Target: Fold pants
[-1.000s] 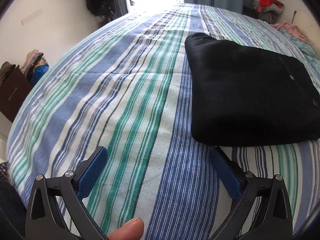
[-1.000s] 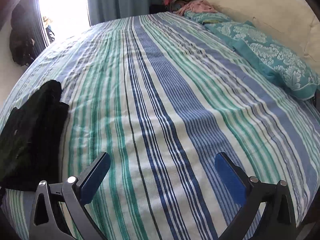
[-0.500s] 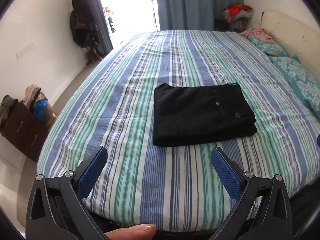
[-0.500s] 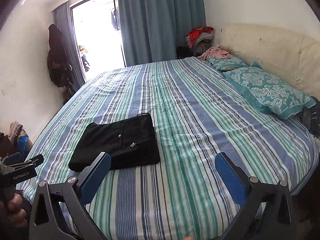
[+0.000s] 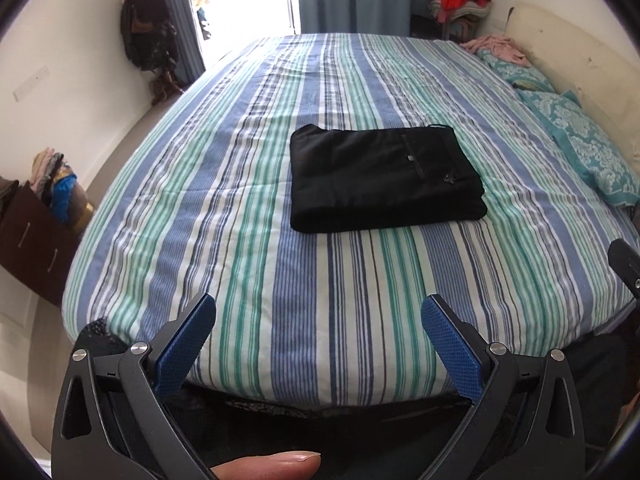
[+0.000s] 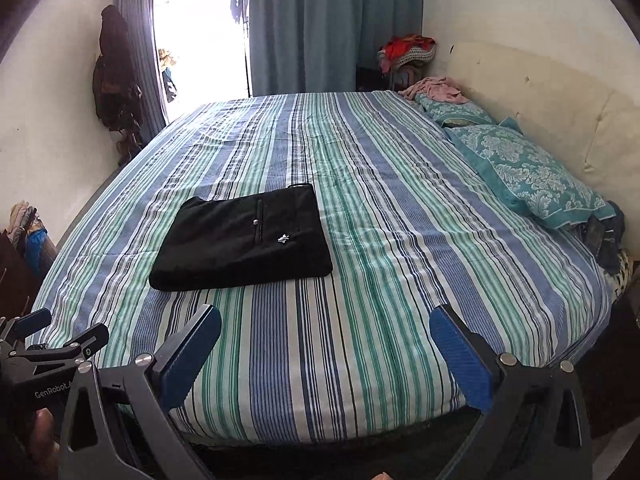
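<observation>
Striped bed [image 5: 280, 264] | black pants [image 5: 380, 178] folded | L tool [image 6: 52, 344] marked "GenRobot"

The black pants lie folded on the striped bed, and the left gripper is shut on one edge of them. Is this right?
Not quite. In the left wrist view the left gripper is open and apart from the black pants, which do lie folded on the striped bed.
</observation>
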### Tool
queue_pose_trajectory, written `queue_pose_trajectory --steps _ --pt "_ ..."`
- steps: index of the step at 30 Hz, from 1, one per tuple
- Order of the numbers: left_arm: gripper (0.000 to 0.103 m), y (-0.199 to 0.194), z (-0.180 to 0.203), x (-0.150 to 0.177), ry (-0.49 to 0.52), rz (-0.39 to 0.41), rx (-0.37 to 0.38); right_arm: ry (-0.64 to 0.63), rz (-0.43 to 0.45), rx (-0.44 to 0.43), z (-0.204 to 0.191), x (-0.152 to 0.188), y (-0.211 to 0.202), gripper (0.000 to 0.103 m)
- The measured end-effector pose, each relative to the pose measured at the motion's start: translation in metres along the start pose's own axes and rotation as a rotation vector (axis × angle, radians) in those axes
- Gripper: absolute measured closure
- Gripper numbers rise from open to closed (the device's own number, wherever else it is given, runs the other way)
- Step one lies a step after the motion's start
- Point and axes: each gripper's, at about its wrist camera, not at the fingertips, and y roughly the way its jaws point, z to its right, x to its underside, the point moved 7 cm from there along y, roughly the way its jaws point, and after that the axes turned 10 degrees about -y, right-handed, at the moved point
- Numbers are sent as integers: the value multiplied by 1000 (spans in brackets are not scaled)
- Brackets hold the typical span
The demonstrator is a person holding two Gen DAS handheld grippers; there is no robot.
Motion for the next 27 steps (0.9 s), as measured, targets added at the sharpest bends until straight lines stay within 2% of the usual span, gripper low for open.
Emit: queue_pose_trajectory --steps 4,14,27 --pt "0 -3 0 -1 3 4 -7 -28 15 19 -4 -4 -7 0" --pt "0 -16 -2 -2 22 27 -25 -48 17 5 -15 -6 -9 0" --pt "0 -17 -12 -3 -13 30 -34 -69 15 -4 -26 -7 -6 0"
